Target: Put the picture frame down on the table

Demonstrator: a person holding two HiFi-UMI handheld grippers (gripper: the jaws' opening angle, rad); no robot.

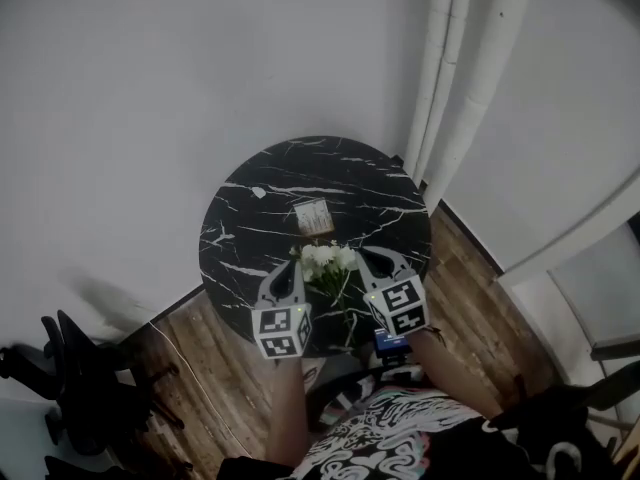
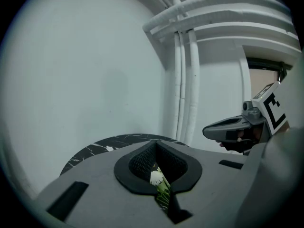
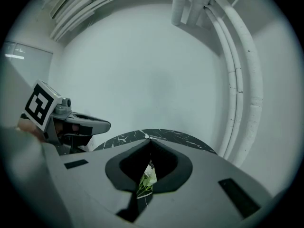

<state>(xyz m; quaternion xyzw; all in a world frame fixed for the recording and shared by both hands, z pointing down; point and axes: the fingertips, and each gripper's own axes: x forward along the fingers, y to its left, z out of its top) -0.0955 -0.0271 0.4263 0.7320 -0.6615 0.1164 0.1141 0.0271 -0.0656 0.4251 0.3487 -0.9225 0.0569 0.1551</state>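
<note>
Frame (image 1: 314, 216) sat on the bench (image 1: 250, 208), just beyond the flowers (image 1: 328, 260). Left gripper (image 1: 296, 268) and right gripper (image 1: 372, 262) hung nearside, fingers pressed together, empty. Reaching across could topple the flowers.

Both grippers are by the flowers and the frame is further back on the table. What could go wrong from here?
1. The flowers lie between the left hand-held gripper and right hand-held gripper, just short of the frame. A reach forward may knock them.
2. Both have their jaws together. Unless they open, they would likely push the frame across the table rather than grip it.
</note>
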